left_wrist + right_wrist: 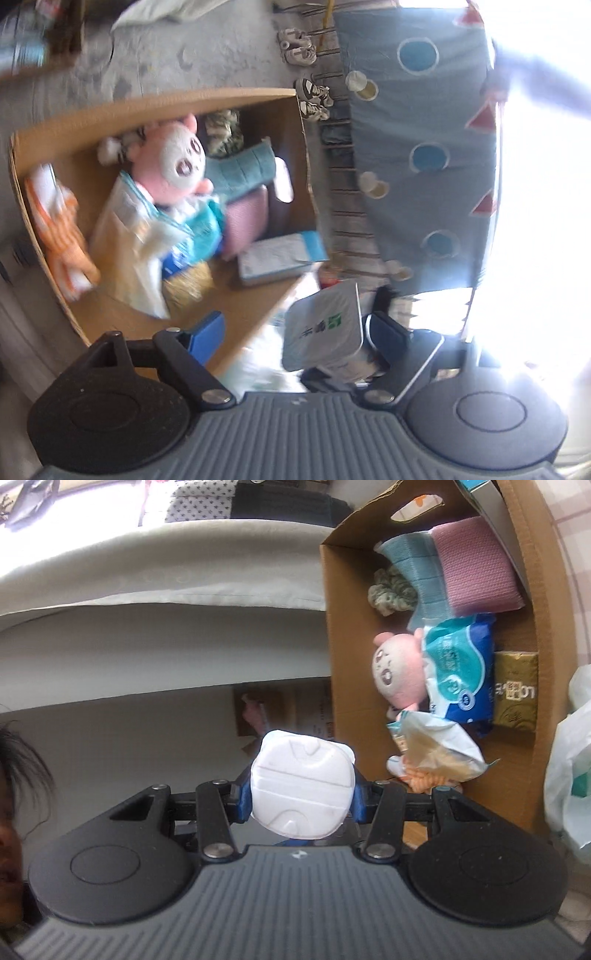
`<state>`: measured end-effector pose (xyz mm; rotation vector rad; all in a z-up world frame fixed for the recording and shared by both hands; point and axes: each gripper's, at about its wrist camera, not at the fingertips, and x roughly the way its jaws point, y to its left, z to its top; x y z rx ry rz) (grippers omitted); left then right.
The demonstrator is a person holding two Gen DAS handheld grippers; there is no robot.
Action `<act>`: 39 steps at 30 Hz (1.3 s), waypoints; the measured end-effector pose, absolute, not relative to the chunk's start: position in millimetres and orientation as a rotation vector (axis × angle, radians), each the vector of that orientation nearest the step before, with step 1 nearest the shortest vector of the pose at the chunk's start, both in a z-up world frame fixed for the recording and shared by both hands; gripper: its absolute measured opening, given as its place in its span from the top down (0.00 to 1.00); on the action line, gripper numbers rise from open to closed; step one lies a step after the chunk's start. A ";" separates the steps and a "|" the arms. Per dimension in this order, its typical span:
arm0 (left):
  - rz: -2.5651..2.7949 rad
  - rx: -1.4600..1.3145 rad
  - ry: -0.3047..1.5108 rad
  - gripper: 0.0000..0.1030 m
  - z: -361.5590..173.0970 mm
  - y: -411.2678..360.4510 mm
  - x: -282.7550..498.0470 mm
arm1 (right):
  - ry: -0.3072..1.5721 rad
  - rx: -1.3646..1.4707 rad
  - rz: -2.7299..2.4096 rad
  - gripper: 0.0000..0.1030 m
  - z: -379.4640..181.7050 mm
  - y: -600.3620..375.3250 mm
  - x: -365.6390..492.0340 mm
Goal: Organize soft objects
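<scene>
Inside the box (pixel 546 635) lie a pink doll (pixel 397 672), towels and tissue packs. Right tongs (pixel 300 797) grip a white pack (pixel 301 788) beside the box. Left tongs (pixel 295 332) stand wide, a grey packet (pixel 323 326) loose between them.

Pairs of sneakers (pixel 308 96) line a grey floor (pixel 207 55) beside a blue hanging cloth (pixel 417 147) patterned with circles and red triangles; a pale bedsheet (pixel 155 572) drapes a bed's edge.
</scene>
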<state>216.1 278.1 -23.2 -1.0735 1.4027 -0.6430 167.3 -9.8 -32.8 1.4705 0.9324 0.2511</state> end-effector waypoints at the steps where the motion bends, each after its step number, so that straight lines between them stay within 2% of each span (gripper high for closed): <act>1: -0.646 -1.132 1.409 0.14 -26.7 278.7 215.6 | 0.917 1.488 0.273 0.55 -31.1 -9.7 165.5; 6: -0.693 -1.238 1.480 0.11 -36.6 270.8 214.7 | 0.874 1.520 0.411 0.55 -25.2 -8.1 160.4; 10: -0.753 -1.308 1.528 0.12 -43.4 259.6 210.9 | 0.843 1.559 0.511 0.55 -23.3 -6.0 157.9; 11: -0.759 -1.305 1.529 0.15 -42.6 257.6 210.0 | 0.835 1.572 0.526 0.55 -23.8 -4.6 157.5; 14: -0.756 -1.287 1.526 0.34 -39.3 256.5 207.6 | 0.839 1.598 0.523 0.55 -28.4 -2.3 154.3; 20: -0.712 -1.226 1.522 0.36 -37.1 251.7 206.6 | 0.828 1.652 0.477 0.54 -43.4 -4.2 142.0; 28: -0.673 -1.082 1.568 0.35 -45.8 246.2 207.9 | 0.927 1.549 0.410 0.39 -50.8 -10.4 140.1; 31: -0.630 -0.990 1.581 0.40 -54.3 244.8 211.0 | 1.001 1.437 0.358 0.30 -50.7 -12.6 141.5; 35: -0.579 -0.752 1.643 0.42 -75.9 232.6 214.2 | 1.077 1.225 0.262 0.28 -46.5 -16.4 140.9; 36: -0.568 -0.711 1.669 0.58 -84.8 228.2 212.7 | 1.087 1.174 0.241 0.28 -43.9 -17.3 140.4; 38: -0.571 -0.669 1.745 0.98 -104.2 219.4 209.6 | 1.090 1.074 0.204 0.28 -38.6 -19.5 138.2; 39: -0.560 -0.669 1.778 0.91 -111.8 216.2 207.6 | 1.087 1.045 0.192 0.28 -36.5 -21.1 136.7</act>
